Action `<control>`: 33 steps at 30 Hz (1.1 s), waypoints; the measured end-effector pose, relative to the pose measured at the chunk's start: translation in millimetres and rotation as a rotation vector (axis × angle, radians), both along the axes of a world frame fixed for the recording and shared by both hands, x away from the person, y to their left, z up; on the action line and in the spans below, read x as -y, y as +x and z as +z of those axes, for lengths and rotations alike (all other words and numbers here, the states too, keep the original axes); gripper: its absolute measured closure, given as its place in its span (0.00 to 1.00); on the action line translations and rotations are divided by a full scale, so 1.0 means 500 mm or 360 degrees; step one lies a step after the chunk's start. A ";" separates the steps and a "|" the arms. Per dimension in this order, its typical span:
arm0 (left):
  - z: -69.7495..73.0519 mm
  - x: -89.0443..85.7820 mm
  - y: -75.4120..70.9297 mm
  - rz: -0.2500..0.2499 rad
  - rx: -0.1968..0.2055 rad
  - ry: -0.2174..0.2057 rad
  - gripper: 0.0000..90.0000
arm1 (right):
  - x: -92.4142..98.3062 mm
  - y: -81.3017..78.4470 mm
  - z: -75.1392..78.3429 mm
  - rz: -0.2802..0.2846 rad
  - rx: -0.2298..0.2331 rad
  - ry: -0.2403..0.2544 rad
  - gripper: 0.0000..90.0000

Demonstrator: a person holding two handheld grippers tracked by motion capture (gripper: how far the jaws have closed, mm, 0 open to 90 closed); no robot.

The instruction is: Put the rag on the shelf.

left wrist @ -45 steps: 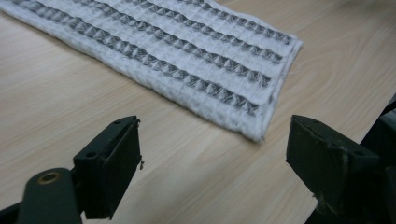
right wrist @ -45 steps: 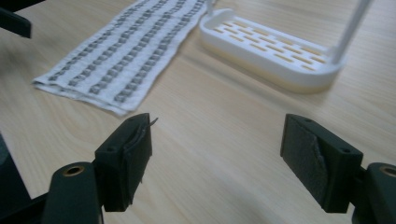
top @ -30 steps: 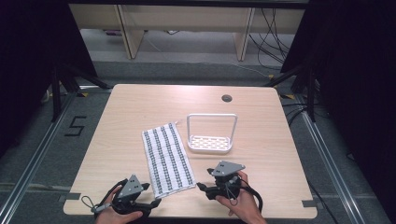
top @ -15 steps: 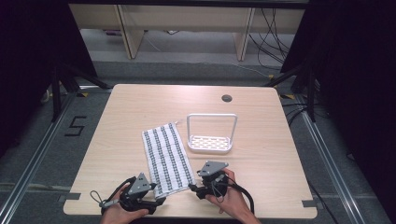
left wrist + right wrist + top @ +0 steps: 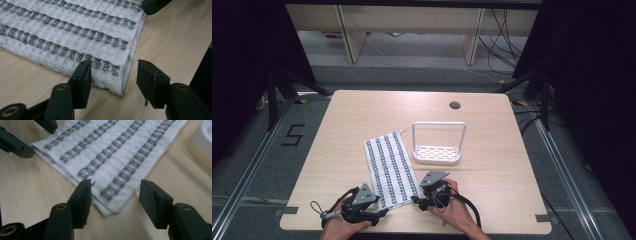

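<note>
Since a second ago, drawn in from either side to the near corners of the white waffle-weave cloth with grey stripes (image 5: 389,169). Left gripper (image 5: 113,76) jaws just closing astride one corner, not yet pressing; right gripper (image 5: 115,196) likewise.

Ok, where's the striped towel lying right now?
In the high view the striped towel lies flat on the table, left of the white rack, its near corners between the open jaws of each hand-held gripper.
</note>
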State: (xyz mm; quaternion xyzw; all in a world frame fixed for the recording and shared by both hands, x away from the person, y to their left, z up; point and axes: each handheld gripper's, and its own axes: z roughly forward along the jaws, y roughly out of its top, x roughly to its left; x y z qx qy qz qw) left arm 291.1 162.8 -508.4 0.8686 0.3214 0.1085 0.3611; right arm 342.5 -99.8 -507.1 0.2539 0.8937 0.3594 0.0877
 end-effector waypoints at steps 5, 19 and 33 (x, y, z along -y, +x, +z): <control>-0.002 -0.001 0.003 -0.0019 0.0018 0.0067 0.58 | -0.011 0.002 -0.010 -0.0003 -0.0017 -0.0007 0.52; -0.001 0.007 0.006 -0.0030 0.0042 0.0110 0.94 | -0.014 0.001 -0.007 -0.0049 -0.0084 0.0046 0.87; 0.044 -0.004 -0.006 -0.0042 0.0099 -0.0042 0.95 | -0.006 -0.009 0.035 0.0005 -0.0048 0.0139 0.95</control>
